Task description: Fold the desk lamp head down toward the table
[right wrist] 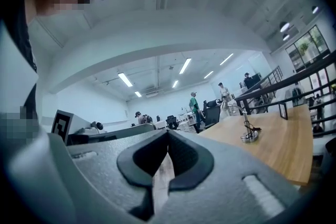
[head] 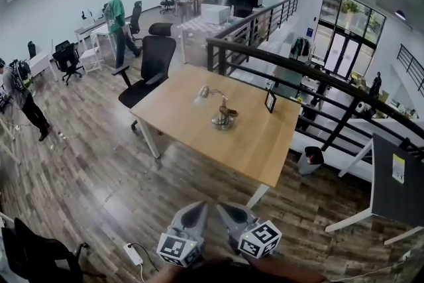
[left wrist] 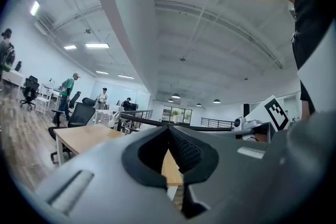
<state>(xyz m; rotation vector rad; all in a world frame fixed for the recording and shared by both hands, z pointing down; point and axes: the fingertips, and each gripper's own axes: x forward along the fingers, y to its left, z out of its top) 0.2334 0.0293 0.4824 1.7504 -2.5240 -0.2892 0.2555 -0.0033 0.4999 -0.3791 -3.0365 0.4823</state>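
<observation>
Grey left tongs [left wrist: 169, 128] closed tip to tip, nothing between. Same for right tongs [right wrist: 168, 132]: closed, empty. Both side by side above plank floor [head: 86, 169], well apart from worktop [head: 192, 126]. Desk lamp [head: 222, 111] stands near middle of wooden worktop, lamp head [head: 204, 92] up on curved neck, untouched. Black office chair [head: 154, 66] just beside worktop's far-left edge.

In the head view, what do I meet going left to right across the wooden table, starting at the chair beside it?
black office chair → desk lamp → small dark frame → waste bin on the floor past the table
</observation>
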